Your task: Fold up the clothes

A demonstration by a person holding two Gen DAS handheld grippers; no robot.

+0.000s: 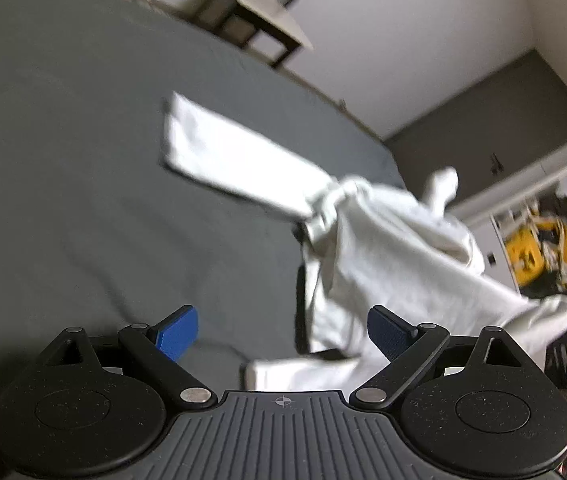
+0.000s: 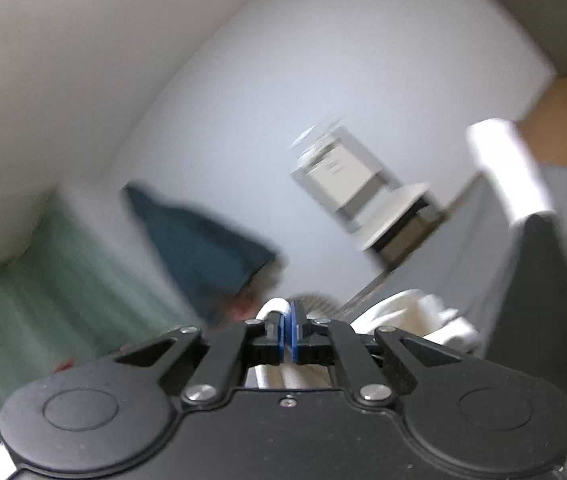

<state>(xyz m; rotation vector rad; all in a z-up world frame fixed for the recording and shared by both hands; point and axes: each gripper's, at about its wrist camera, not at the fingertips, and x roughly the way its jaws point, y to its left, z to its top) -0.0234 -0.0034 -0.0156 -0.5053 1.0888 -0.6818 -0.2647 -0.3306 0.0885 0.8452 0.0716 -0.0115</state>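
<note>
- White garment [image 1: 383, 264] hangs bunched ahead-right of the left gripper [image 1: 283, 330], above the grey bed sheet [image 1: 83, 160].
- Left gripper's blue pads gape apart, empty.
- Right gripper [image 2: 290, 334] pinches white cloth.

The left tool [image 1: 279, 330] has its two blue-padded fingers [image 1: 177, 330] spread wide apart, with nothing between them; it is tilted, aimed forward and slightly downward; the right tool [image 2: 290, 330] has its blue pads pressed together, pinching a fold of white garment [image 2: 411, 316] at its tips; it points upward and is canted sideways.
</note>
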